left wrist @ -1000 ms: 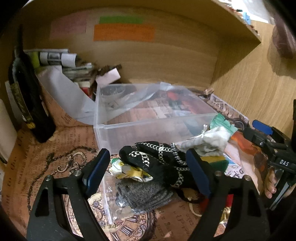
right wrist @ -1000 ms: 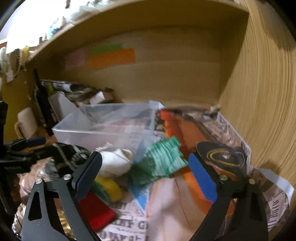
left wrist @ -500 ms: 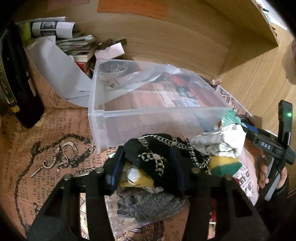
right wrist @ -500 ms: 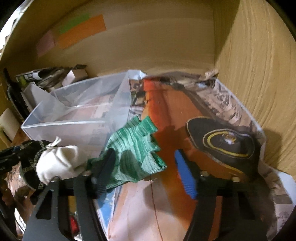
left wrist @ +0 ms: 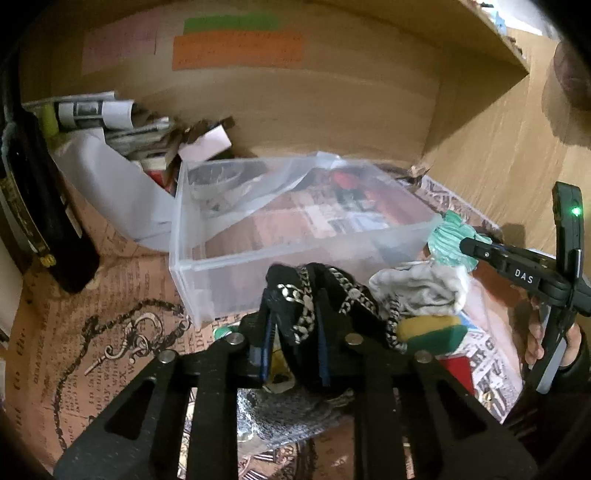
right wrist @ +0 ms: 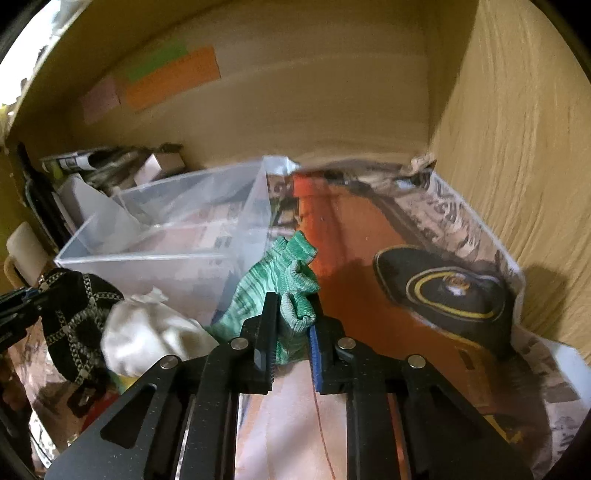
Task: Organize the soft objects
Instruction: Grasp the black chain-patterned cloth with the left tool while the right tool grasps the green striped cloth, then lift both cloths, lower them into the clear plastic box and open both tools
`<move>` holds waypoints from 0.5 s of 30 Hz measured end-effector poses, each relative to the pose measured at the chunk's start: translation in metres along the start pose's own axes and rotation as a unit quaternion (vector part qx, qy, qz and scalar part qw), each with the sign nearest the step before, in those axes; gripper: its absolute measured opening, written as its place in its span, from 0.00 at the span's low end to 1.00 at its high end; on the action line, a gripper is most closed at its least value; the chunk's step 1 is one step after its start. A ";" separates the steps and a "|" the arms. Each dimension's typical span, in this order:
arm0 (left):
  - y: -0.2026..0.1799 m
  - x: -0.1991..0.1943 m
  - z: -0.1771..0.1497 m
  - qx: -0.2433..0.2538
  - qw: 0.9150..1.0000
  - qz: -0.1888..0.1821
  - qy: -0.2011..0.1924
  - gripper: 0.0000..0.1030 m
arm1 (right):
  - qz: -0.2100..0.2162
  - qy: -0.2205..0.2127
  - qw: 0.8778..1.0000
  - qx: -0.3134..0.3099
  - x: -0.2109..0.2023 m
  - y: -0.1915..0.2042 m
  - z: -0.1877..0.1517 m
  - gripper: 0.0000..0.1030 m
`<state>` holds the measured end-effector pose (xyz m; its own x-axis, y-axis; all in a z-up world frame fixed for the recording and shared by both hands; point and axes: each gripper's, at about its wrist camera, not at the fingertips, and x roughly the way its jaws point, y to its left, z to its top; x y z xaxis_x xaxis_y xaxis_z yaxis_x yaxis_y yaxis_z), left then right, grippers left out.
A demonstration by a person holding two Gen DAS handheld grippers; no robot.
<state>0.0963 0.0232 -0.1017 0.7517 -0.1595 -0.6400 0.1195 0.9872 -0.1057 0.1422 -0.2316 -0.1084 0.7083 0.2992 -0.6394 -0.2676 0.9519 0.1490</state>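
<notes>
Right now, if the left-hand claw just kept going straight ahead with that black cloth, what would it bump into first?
Most likely the near wall of the clear plastic bin, directly ahead of the left gripper shut on the black patterned cloth; the gap is hard to judge.

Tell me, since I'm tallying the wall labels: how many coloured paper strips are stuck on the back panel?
3: a pink strip at left, a green strip upper right of it, and an orange strip directly below the green. Others may lie outside the view.
</notes>
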 end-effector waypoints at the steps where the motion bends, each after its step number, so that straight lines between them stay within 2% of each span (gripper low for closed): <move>1: -0.001 -0.003 0.001 0.001 1.000 -0.001 -0.003 0.15 | -0.002 -0.009 1.000 -0.002 -0.005 0.001 0.001 0.12; 9: -0.008 -0.023 0.012 0.011 0.999 0.001 -0.031 0.14 | 0.005 -0.067 0.998 -0.015 -0.036 0.014 0.011 0.12; 15: -0.007 -0.041 0.025 0.003 0.998 0.000 -0.069 0.14 | 0.019 -0.106 0.994 -0.023 -0.056 0.025 0.020 0.12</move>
<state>0.0811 0.0230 -0.0560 0.8336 -0.1572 -0.5295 0.1221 0.9874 -0.1009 0.1088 -0.2235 -0.0538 0.8174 0.3465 -0.4601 -0.3229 0.9372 0.1321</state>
